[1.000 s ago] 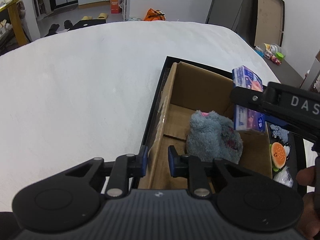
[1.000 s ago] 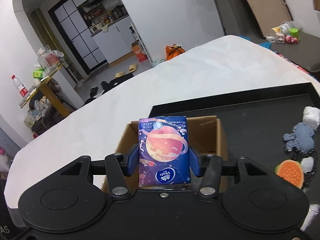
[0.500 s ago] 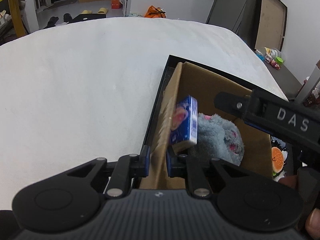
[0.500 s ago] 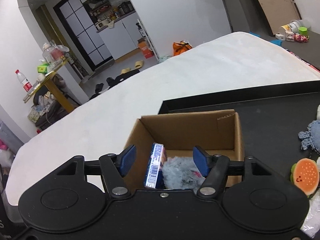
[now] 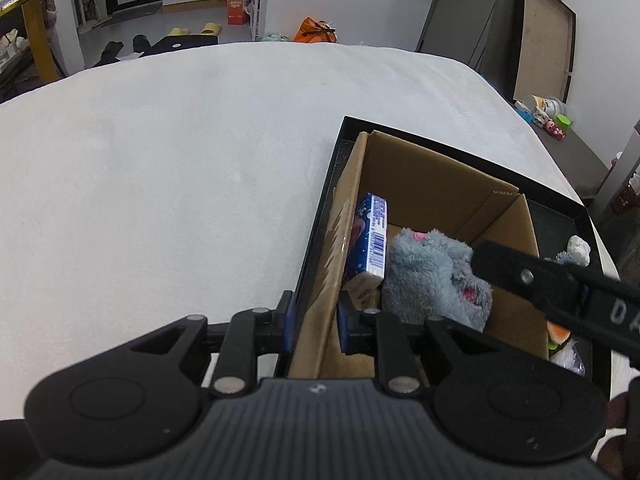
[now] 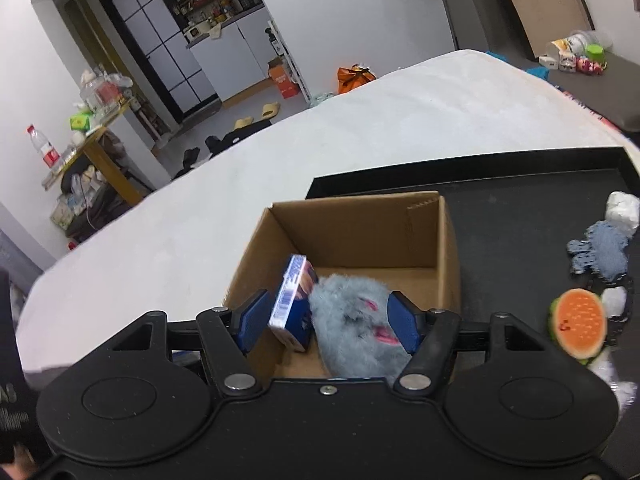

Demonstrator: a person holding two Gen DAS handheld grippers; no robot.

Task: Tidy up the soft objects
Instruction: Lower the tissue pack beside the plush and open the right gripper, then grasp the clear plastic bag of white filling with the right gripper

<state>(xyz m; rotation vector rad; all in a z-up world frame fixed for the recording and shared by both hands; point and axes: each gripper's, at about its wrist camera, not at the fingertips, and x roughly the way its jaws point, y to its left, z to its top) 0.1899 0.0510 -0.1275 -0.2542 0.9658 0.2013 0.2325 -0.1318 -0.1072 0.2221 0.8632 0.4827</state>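
Nearest: left gripper (image 5: 314, 322) pinching the near-left wall of the cardboard box (image 5: 436, 184); right gripper (image 6: 326, 318) spread above the box, jaws lately widened, gripping nothing. Inside the box: blue tissue pack (image 6: 292, 304) on edge against the left wall, fluffy grey plush (image 6: 354, 320) beside it. Under the box: black tray (image 6: 520, 200) on white bed (image 5: 160, 160). Beyond: kitchen doorway, cluttered floor.

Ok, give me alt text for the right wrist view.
The open right gripper hovers over a cardboard box holding a blue tissue pack on edge beside a grey plush toy. The box sits on a black tray with a burger-shaped toy.
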